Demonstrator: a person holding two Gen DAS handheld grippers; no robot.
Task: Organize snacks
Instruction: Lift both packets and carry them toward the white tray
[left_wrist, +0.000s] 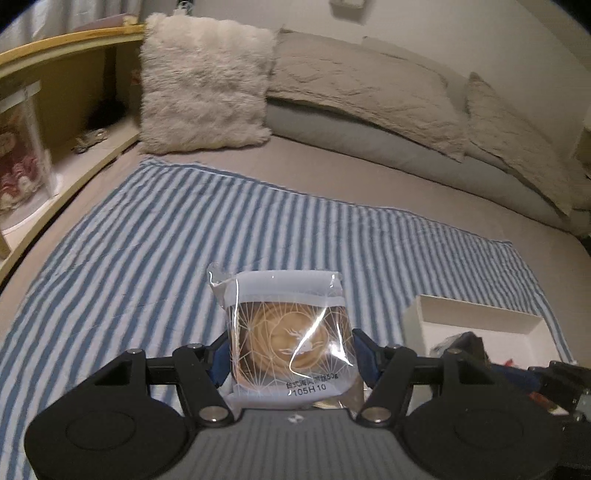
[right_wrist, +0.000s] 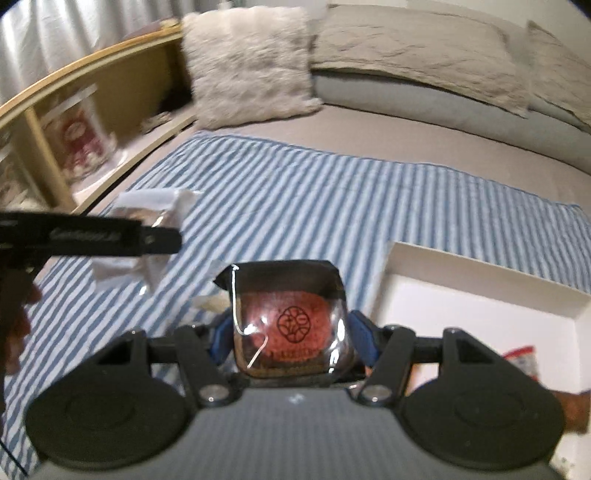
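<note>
My left gripper (left_wrist: 291, 354) clamps a pale pastry packet (left_wrist: 291, 332); my right gripper (right_wrist: 291, 339) clamps a red pastry packet (right_wrist: 290, 325). A white box (right_wrist: 480, 295) lies right of both, striped cloth (left_wrist: 184, 240) ahead.

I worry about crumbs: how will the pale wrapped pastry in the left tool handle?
The pale wrapped pastry is probably light and crushable; it looks flaky, so firm squeezing may break it. Its glossy film wrapper looks slippery and crinkly. The left tool holds it by the sides.

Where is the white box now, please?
In the right wrist view the white box lies on the striped cloth, at the right, beside the right tool.
</note>
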